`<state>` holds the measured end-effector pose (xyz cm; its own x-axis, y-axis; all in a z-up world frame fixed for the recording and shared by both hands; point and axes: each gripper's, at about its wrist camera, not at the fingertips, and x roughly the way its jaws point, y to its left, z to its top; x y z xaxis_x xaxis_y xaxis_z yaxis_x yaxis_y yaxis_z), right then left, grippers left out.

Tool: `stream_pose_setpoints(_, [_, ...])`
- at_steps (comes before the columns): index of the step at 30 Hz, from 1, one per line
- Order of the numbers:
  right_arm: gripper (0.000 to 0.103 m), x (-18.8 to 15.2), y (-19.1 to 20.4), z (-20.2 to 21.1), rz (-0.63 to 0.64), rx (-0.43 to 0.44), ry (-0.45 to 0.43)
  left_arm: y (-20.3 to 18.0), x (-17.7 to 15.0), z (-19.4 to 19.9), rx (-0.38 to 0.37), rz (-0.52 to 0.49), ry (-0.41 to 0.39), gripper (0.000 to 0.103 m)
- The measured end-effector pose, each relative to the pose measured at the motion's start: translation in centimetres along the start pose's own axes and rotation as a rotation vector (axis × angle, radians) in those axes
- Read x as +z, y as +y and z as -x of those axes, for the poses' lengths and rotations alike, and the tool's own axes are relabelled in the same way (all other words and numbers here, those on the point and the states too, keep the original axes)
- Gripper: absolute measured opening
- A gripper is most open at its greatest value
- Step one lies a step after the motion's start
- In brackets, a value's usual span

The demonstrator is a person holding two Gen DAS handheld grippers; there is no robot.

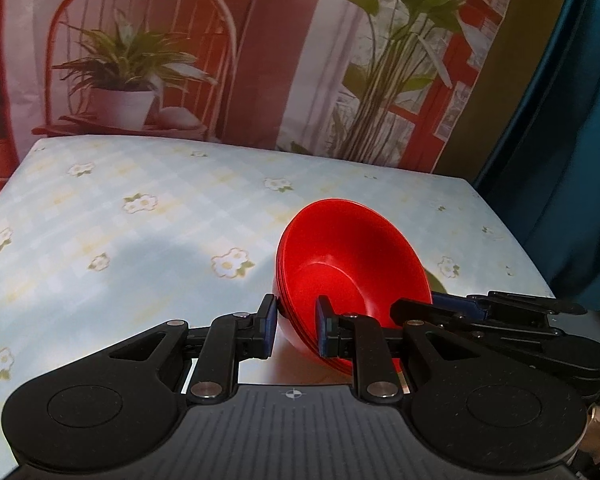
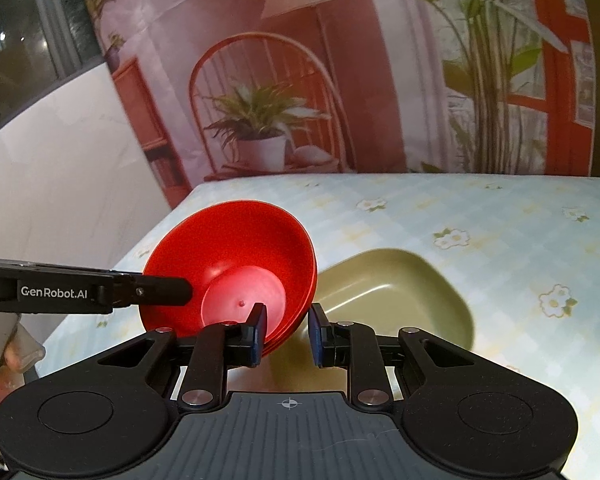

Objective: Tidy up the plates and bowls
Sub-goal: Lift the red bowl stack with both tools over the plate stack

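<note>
Both grippers are clamping the same stack of red bowls [image 1: 352, 264], each pinching the stack's rim from its own side, so the stack is hanging tilted above the table [image 1: 140, 220], which is covered in a pale checked cloth with small flowers.

In the left wrist view, the left gripper [image 1: 297, 326] is closing its blue-padded fingers [image 1: 269, 326] on the near rim of the stack: one pad is sitting against the outer wall, the other inside the top bowl. The bowl's hollow is opening up and away beyond the fingertips. To the right of these fingers, the right gripper [image 1: 456, 304] is reaching in to the rim.

In the right wrist view, the right gripper [image 2: 287, 332] is gripping the stack [image 2: 228, 256] by its lower right rim, with its left finger inside the bowl and its right finger on the outside. The layered edges of the nested bowls are showing just by the left finger. The left gripper [image 2: 186, 290] is coming in from the left, its tip lying over the bowl's inner wall. Just beyond the right finger, an olive green rectangular dish [image 2: 400, 292] is lying on the table, behind and beside the stack.
</note>
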<state>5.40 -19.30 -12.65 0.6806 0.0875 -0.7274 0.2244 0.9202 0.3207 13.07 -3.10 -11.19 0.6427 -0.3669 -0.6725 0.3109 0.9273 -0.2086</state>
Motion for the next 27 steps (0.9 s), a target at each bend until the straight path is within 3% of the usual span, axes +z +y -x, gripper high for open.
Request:
stream_pose_setpoints(12, [0.022, 1.7, -4.0, 1.1, -0.061, -0.036, -0.061, -1.6, 2.4, -3.6, -0.066, -0.015, 0.053, 0.021])
stream_pose_setpoints(27, [0.021, 0.4, -6.5, 0.4, -0.077, -0.095, -0.040, -2.7, 1.7, -7.4, -0.081, -0.049, 0.125, 0.021])
